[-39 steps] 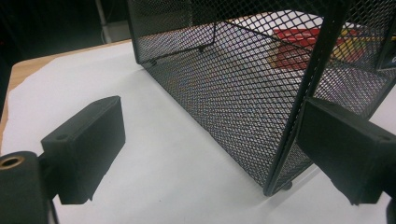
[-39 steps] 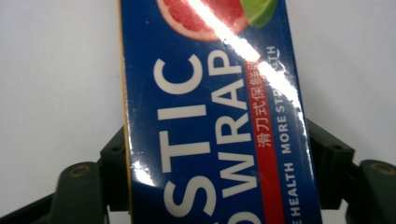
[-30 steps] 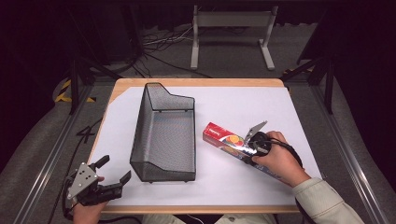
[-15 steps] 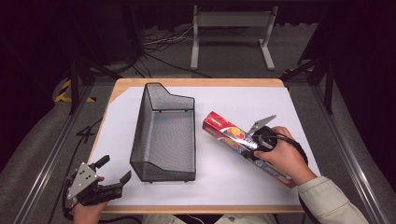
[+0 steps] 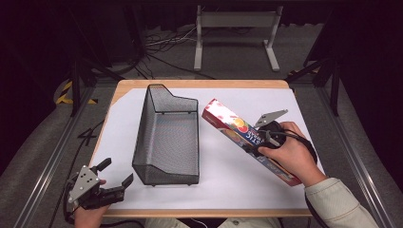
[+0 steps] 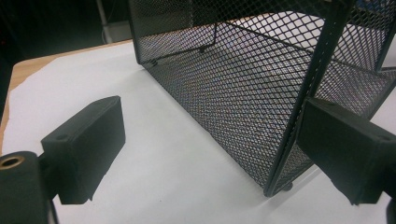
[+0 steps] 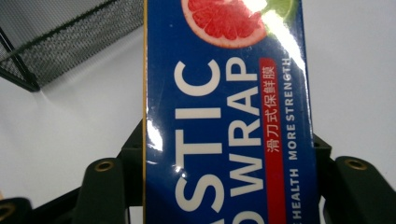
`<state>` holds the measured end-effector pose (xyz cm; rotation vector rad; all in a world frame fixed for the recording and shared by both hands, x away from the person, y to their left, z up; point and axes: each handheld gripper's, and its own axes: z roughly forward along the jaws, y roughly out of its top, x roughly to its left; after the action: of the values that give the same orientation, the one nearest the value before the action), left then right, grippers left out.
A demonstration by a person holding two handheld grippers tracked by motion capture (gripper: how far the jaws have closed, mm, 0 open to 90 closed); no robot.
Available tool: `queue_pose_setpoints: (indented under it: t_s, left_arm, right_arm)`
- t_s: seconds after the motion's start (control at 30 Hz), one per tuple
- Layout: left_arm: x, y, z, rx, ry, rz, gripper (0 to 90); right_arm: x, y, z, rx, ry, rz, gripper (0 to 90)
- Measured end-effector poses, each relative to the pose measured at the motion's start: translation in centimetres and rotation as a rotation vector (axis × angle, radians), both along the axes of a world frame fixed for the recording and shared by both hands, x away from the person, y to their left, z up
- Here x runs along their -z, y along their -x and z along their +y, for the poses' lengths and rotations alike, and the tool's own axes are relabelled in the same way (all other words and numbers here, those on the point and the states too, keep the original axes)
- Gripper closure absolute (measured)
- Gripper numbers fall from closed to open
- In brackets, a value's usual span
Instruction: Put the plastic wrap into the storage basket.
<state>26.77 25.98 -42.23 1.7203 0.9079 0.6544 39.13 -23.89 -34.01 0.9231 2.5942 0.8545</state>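
— How far along are you?

— My right gripper (image 5: 264,139) is pinching the plastic wrap box (image 5: 237,130), tilted above the white sheet, right of the mesh basket (image 5: 167,142) (nothing in it yet).

— And the left?

— My left gripper (image 5: 115,173) hangs spread wide, just beside the basket's near corner.
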Motion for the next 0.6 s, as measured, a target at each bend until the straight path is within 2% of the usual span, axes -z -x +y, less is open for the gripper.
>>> queue_pose_setpoints:
  t_s: [0.37,0.6]
  left_arm:
    - [0.0,0.0,0.0,0.001,-0.002,-0.002,8.9]
    - [0.0,0.0,0.0,0.000,0.000,-0.002,8.9]
  right_arm:
    - [-1.8,0.4,1.3,-0.026,-0.052,-0.068,39.7]
    - [-2.5,0.4,2.4,-0.047,-0.083,-0.084,39.7]
